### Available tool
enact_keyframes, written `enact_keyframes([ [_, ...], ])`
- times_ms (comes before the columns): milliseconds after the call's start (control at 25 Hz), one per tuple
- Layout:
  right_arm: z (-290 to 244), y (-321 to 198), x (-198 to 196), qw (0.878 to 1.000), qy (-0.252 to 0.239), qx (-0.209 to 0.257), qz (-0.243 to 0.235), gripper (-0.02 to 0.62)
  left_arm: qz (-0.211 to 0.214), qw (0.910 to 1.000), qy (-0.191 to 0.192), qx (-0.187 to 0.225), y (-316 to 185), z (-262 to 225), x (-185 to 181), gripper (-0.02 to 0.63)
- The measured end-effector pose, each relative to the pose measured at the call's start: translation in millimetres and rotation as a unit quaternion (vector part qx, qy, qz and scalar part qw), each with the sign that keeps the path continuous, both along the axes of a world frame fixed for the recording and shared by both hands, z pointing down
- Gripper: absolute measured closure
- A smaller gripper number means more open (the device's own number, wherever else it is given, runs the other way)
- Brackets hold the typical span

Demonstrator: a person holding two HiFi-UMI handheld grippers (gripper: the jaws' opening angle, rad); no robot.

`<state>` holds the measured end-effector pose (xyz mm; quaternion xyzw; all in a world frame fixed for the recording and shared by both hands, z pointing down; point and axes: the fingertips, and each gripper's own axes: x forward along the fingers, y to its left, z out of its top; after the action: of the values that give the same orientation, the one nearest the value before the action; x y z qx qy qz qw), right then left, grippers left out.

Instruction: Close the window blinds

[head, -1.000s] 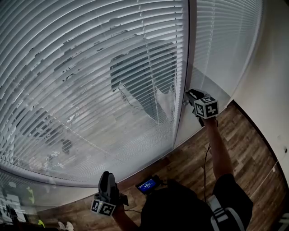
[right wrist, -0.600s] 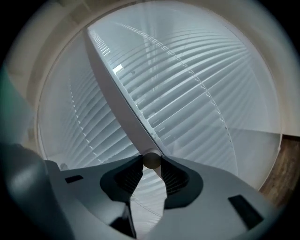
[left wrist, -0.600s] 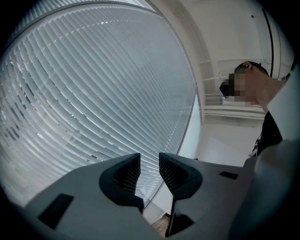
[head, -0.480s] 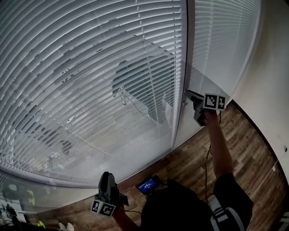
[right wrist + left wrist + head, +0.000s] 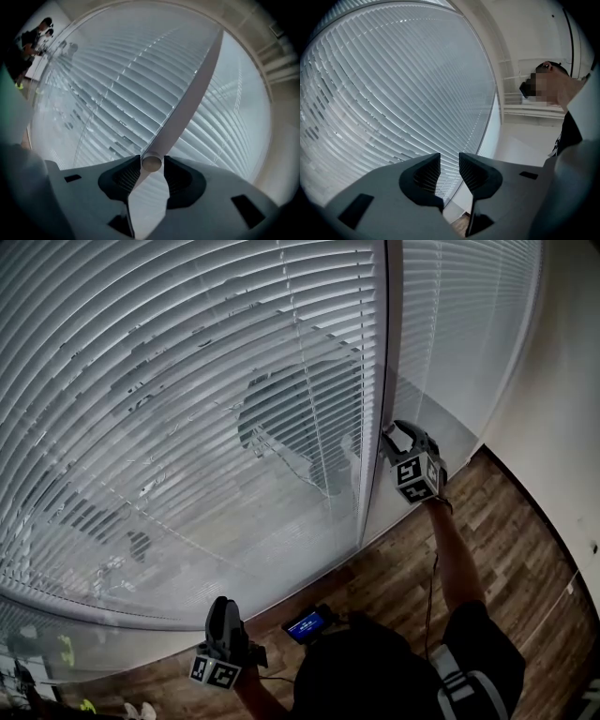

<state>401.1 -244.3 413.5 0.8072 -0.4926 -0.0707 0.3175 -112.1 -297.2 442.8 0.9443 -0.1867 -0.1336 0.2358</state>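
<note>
Since my right fingers have just been opening around the wand, mid-frame beside the blinds, I'd clamp it squarely before twisting; left fingers, lower left, are slightly apart, empty.

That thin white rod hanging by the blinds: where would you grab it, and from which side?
Take the rod near its bottom end, coming level from the room side, a jaw on either side. It is slim, round and hangs free before the slats, so that end is clear. The right hand-held gripper, its jaws just opened, straddles it there.
</note>
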Motion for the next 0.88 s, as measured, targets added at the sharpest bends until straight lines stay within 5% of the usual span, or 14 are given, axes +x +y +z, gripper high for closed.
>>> enact_keyframes([
  [200,8.3,-1.1,4.8,1.0,0.01,-0.027,0.005,0.468,-0.001,1.0,0.0,-0.001,-1.6,-0.7,-0.8,0.483],
  [320,11.0,-1.3,9.6,0.997,-0.081,0.005,-0.001,0.468,-0.001,1.0,0.0,-0.002,-2.8,-1.3,-0.2,0.483],
  [400,12.8,-1.0,13.8,0.983,-0.176,0.04,-0.008,0.468,0.0,1.0,0.0,-0.002,-2.8,-1.8,1.6,0.483],
  [520,16.5,0.0,20.0,0.945,-0.314,0.091,-0.017,0.468,0.002,1.0,0.0,-0.001,-2.7,-1.3,3.5,0.483],
  [640,19.3,1.8,25.5,0.892,-0.429,0.139,-0.028,0.468,0.002,1.0,0.001,-0.001,-3.5,0.2,4.5,0.483],
  [880,12.2,-1.3,21.4,0.805,-0.554,0.204,-0.064,0.468,0.003,1.0,0.001,-0.001,-5.5,-1.0,2.4,0.483],
])
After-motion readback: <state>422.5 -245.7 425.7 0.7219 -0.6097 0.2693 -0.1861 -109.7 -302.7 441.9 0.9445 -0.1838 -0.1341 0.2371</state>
